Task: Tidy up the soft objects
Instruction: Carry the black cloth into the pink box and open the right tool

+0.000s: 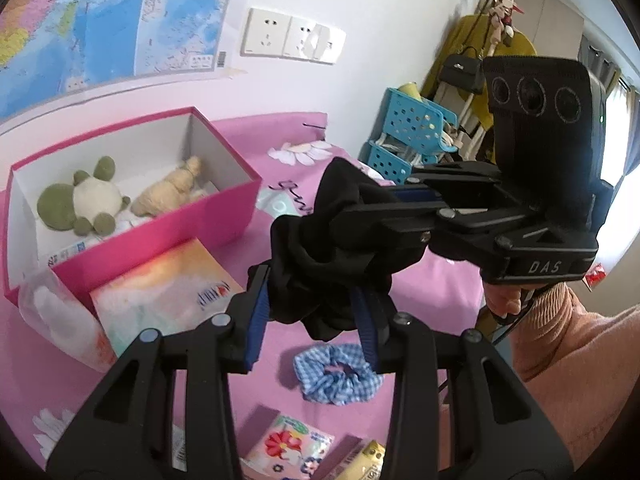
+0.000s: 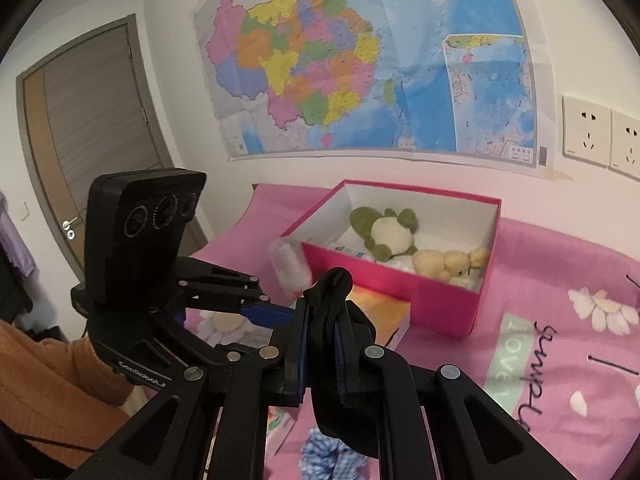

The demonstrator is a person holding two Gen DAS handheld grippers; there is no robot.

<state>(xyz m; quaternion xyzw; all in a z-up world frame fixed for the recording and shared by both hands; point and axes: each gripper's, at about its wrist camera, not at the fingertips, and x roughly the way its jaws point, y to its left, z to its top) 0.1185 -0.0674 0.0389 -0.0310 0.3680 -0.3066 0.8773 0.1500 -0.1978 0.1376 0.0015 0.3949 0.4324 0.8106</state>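
A bed with a pink flower blanket (image 1: 420, 292) fills most of both views. On it, by the wall, sits an open pink cardboard box (image 1: 224, 216) with white insides. In the box lie a green and cream soft toy (image 1: 86, 200) and a tan soft toy (image 1: 168, 196).

Above the blanket, both grippers hold one black, crinkly cloth hair scrunchie (image 1: 328, 248). The right gripper (image 2: 322, 340) has its fingers shut tight, with a fold of the black cloth pinched between them. The left gripper (image 1: 312, 312) has its fingers set narrow, one on each side of the lower part of the scrunchie. The cloth bulges between them, so they seem to press on it. The scrunchie hangs in the air in front of the box, not over it yet.

To do this step well, one gripper should probably let go so the cloth does not stretch. The other should carry it over the box's open top, then drop it low beside the toys.

A blue and white checked cloth scrunchie (image 1: 338, 372) lies on the blanket below the fingers.
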